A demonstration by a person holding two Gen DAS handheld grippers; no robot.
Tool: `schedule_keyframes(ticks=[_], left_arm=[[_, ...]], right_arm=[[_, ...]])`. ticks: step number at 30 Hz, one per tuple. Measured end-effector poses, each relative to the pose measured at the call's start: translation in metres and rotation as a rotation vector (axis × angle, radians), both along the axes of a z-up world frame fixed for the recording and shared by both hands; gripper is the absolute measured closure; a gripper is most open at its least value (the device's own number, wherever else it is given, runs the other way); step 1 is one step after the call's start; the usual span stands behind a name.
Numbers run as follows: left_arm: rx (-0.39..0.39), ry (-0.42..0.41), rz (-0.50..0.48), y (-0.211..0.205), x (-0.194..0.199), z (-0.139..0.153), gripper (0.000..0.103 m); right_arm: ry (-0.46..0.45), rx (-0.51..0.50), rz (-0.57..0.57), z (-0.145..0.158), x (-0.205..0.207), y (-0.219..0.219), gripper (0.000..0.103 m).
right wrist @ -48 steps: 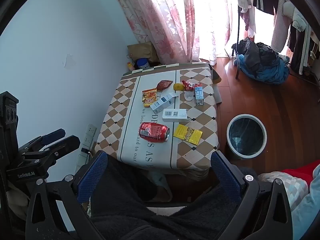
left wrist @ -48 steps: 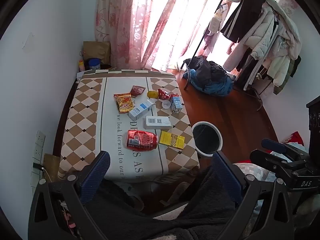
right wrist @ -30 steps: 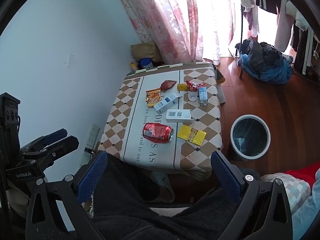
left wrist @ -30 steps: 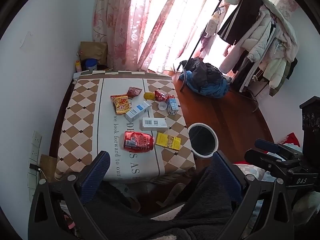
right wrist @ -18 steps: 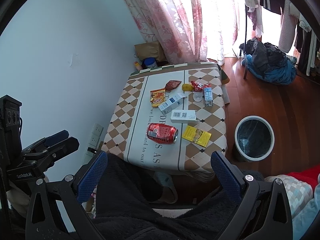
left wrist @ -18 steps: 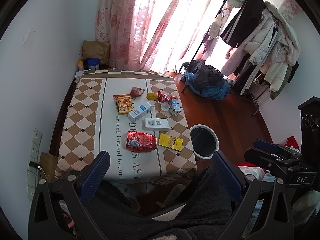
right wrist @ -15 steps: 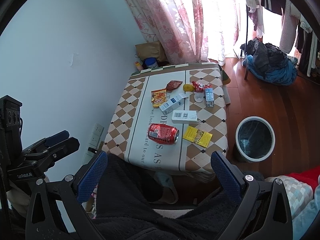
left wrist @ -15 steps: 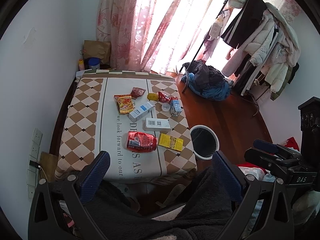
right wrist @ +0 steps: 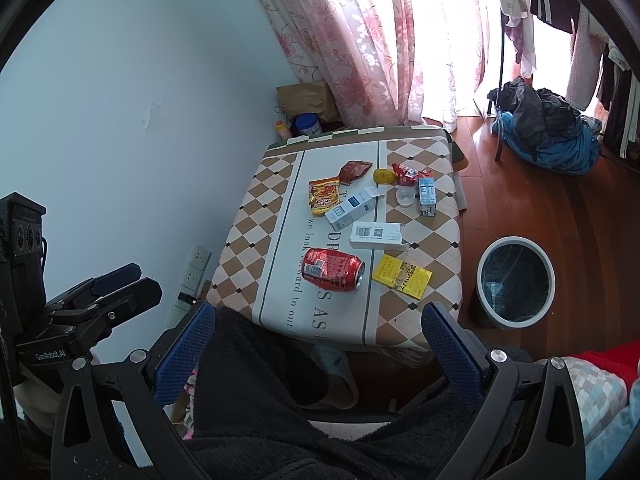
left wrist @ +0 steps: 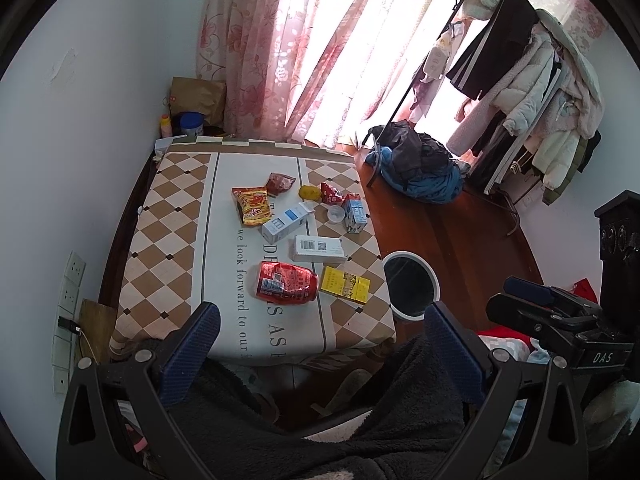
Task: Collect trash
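Trash lies on a low table [left wrist: 172, 216] [right wrist: 432, 240] with a checked cloth: a crushed red can [left wrist: 286, 283] [right wrist: 332, 269], a yellow packet [left wrist: 345, 285] [right wrist: 402, 277], a white box [left wrist: 318, 249] [right wrist: 376, 235], a blue-white carton [left wrist: 286, 222] [right wrist: 352, 208], snack bags [left wrist: 252, 205] [right wrist: 323, 196] and a small milk carton [left wrist: 355, 219] [right wrist: 427, 196]. A white bin [left wrist: 412, 282] [right wrist: 516, 282] stands on the floor right of the table. Both my left gripper [left wrist: 322, 340] and right gripper [right wrist: 318, 340] are open, held high and back from the table, empty.
Dark fleece-clad legs fill the foreground under both grippers. A wall [left wrist: 60, 140] runs along the table's left. Pink curtains [left wrist: 280, 48], a clothes rack [left wrist: 520, 80] and a heap of clothes [left wrist: 416, 168] stand beyond. Wooden floor [right wrist: 560, 216] lies right of the table.
Both views drift slightly; the table sits a touch closer and lower in frame. Nothing on the table has moved and both grippers stay open.
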State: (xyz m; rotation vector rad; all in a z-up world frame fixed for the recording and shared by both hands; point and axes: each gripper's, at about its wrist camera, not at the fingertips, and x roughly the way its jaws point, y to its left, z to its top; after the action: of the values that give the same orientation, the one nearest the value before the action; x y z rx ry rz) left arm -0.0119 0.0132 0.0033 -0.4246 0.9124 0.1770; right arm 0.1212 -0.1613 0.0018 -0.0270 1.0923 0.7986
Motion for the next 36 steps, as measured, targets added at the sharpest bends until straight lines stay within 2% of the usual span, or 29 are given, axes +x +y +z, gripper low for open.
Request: schedule_keyframes(ticks=[36], left_arm=[[-0.001,0.001,0.001,0.0025,-0.0002,-0.0012,0.000]], right_arm=[[-0.010,0.001,0.002,0.0017,0.0026,0.0036,0.000]])
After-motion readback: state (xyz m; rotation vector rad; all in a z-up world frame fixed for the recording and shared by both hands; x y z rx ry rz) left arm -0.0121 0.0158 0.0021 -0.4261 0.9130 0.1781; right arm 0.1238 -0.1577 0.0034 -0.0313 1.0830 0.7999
